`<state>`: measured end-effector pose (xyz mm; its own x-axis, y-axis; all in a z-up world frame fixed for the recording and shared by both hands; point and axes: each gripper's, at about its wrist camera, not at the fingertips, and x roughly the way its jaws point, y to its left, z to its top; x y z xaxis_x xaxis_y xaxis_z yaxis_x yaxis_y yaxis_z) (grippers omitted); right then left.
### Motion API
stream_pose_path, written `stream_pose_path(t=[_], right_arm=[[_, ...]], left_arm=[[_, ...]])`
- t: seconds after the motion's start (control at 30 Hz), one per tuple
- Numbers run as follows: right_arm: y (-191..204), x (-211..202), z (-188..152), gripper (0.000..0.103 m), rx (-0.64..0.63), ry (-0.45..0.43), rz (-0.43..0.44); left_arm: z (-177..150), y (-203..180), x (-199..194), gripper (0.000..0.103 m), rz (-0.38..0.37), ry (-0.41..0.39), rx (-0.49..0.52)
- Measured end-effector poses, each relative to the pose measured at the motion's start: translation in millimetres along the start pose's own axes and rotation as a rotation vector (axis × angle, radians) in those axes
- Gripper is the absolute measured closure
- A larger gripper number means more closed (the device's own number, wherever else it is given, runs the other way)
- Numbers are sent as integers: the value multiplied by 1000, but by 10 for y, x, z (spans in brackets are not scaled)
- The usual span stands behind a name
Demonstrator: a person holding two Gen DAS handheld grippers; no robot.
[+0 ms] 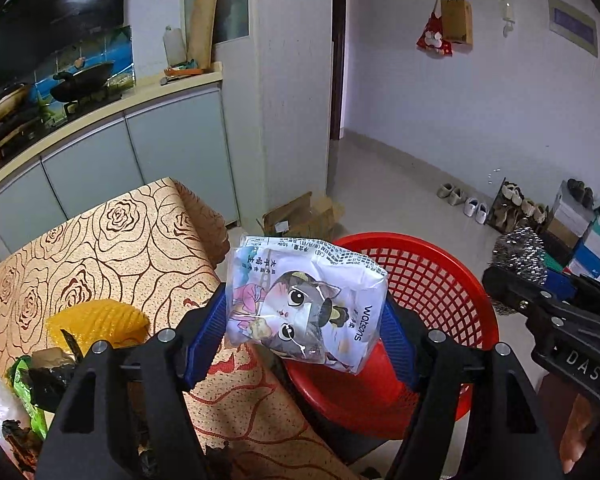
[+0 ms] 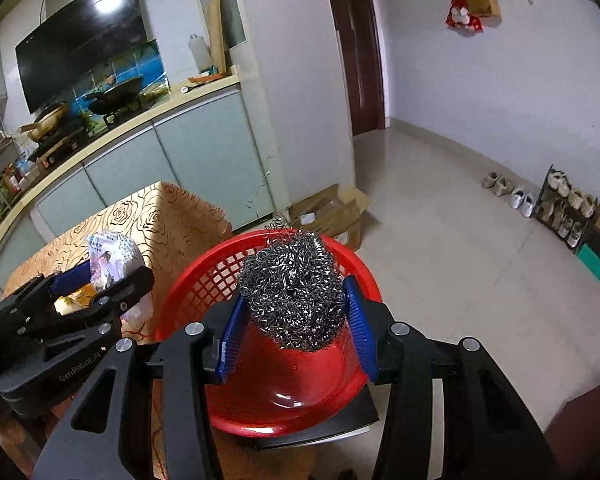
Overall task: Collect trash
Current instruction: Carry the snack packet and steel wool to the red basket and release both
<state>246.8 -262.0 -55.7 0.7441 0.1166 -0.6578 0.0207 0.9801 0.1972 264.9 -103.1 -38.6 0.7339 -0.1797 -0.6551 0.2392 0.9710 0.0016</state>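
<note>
The left gripper [image 1: 304,320] grasps a crumpled tissue packet [image 1: 304,304] printed with a cartoon cat, its blue pads pressed against the packet's two sides, and holds it above the near rim of a red basket [image 1: 440,280]. In the right wrist view the right gripper [image 2: 296,320] has a ball of steel wool [image 2: 292,292] between its blue pads, over the inside of the same red basket [image 2: 284,392]; the left pad touches the wool, while at the right pad the wire strands reach the blue face but a firm squeeze cannot be told, so the grip looks slack. The basket stands on a dark flat board beside the corner of a table with a rose-patterned cloth [image 1: 112,240], and nothing lies on the part of its floor that shows. On the cloth to the left of the left gripper lie a yellow foam net [image 1: 100,320], a green wrapper [image 1: 24,380] and some clear plastic at the frame's edge. Past the basket, flattened cardboard boxes [image 1: 300,216] lie on the tiled floor against a white pillar. Farther left runs a kitchen counter with pale cabinet doors, a black wok [image 1: 84,80] on the stove and a dark range hood above it. Along the far right wall stand pairs of shoes [image 1: 464,200] and a low shoe rack, and a brown paper bag [image 1: 456,20] hangs on the wall beside a red one.
</note>
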Motion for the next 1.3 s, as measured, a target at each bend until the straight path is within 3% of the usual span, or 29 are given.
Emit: stream_pose_path(t=[0.1, 0.37, 0.6, 0.87, 1.3], right_arm=[[-16, -4, 31, 44, 20, -1, 19], [-84, -126, 78, 43, 46, -32, 14], [-139, -286, 75, 43, 46, -77, -42], [-197, -373, 45, 43, 55, -85, -57], [-54, -594, -45, 42, 13, -125, -79]], left_arm=[[-4, -18, 19, 35, 0, 4, 2], [28, -81, 67, 33, -13, 9, 16], [42, -172, 117, 31, -36, 17, 39], [32, -238, 120, 18, -70, 32, 33], [68, 14, -440, 13, -26, -47, -38]])
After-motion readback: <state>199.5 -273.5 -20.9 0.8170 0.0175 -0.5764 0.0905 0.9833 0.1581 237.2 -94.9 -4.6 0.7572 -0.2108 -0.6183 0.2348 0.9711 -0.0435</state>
